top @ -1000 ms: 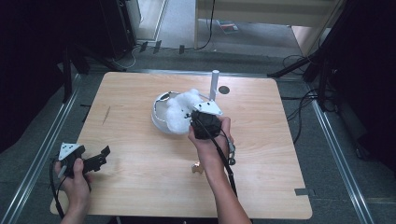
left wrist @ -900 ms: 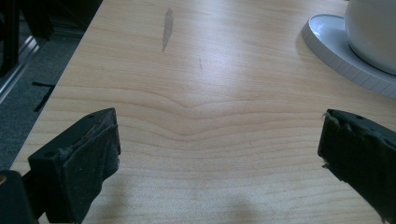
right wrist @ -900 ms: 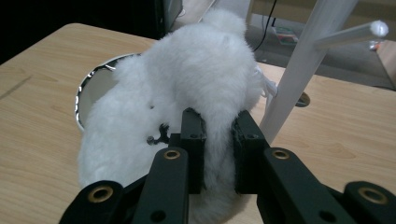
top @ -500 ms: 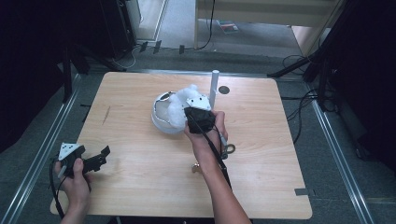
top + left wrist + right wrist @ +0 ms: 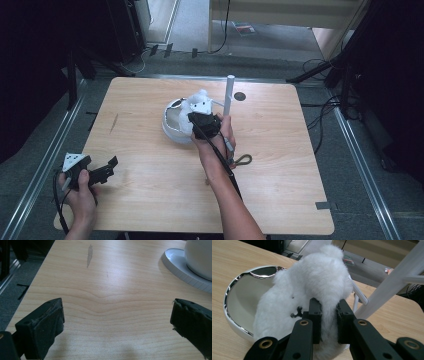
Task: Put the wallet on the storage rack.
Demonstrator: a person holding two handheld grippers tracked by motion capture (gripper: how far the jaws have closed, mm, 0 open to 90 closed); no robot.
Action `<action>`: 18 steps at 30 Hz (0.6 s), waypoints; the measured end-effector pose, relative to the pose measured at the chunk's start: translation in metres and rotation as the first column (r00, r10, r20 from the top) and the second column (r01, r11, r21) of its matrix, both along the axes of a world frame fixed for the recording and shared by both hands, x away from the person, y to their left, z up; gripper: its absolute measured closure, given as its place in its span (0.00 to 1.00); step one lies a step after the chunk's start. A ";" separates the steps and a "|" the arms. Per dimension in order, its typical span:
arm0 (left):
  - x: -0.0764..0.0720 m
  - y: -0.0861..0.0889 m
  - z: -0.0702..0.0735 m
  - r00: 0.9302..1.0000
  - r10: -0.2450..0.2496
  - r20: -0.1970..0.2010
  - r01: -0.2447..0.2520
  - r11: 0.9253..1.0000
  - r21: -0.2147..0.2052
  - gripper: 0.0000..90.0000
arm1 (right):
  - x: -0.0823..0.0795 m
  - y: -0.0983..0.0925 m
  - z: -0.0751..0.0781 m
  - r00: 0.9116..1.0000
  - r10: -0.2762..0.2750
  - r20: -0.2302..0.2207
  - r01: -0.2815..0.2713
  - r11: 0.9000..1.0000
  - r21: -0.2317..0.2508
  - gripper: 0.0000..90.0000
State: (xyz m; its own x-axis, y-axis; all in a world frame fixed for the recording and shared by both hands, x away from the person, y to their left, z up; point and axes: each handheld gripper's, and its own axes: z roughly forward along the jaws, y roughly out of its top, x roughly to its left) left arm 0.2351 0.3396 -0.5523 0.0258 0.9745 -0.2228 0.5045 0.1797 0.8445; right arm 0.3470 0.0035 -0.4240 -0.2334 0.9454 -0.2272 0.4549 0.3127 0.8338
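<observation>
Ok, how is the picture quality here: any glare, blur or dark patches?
High view: evenly lit table, surroundings dark. Left gripper view: soft glare on the wood, faint shadow at the bottom, pads sharp. Right gripper view: bright reflection on the bowl rim, the white plush toy nearly washed out, background soft.

the tabletop (image 5: 150,200) is pale wood with wavy brown grain and one short grey streak (image 5: 89,255). the plush toy (image 5: 312,290) is fluffy white all over, with a small black mark on its fur. the bowl (image 5: 239,302) is white inside with a shiny chrome rim. the stand (image 5: 229,95) beside it is plain white. the right hand-held gripper (image 5: 329,322) is black, with brass-coloured rivets on its links. the left hand-held gripper (image 5: 102,171) is black with worn dark pads and a grey plate on top. the floor (image 5: 45,150) is dark grey.
</observation>
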 end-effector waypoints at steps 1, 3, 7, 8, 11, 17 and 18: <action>0.000 0.000 0.000 1.000 -0.001 -0.001 0.001 1.000 0.000 0.00 | 0.001 0.001 -0.001 1.000 -0.004 -0.001 0.004 1.000 -0.001 0.87; 0.000 0.000 0.000 1.000 -0.002 -0.002 0.002 1.000 0.002 0.00 | 0.002 0.004 -0.002 1.000 -0.002 0.000 0.002 1.000 -0.002 0.87; 0.000 0.000 0.000 1.000 0.000 -0.001 0.000 1.000 0.001 0.00 | 0.006 0.009 -0.003 1.000 -0.003 0.003 0.003 1.000 -0.007 0.87; 0.000 0.000 0.000 1.000 0.001 -0.002 -0.001 1.000 0.000 0.00 | 0.007 0.010 -0.004 1.000 -0.006 0.003 0.006 1.000 -0.011 0.87; 0.000 0.000 0.000 1.000 0.001 0.000 -0.001 1.000 -0.001 0.00 | 0.010 0.015 -0.009 1.000 0.000 0.002 0.000 1.000 -0.017 0.87; 0.000 0.000 0.000 1.000 0.000 0.000 0.000 1.000 -0.001 0.00 | 0.014 0.021 -0.015 1.000 0.009 -0.002 -0.009 1.000 -0.021 0.86; 0.000 0.000 0.000 1.000 0.001 0.000 -0.001 1.000 -0.001 0.00 | 0.015 0.021 -0.017 1.000 0.013 -0.003 -0.013 1.000 -0.022 0.86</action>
State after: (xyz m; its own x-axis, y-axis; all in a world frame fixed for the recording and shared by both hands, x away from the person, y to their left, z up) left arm 0.2352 0.3397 -0.5523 0.0254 0.9743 -0.2237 0.5041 0.1807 0.8445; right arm 0.3616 0.0250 -0.4406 -0.2465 0.9370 -0.2475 0.4527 0.3372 0.8254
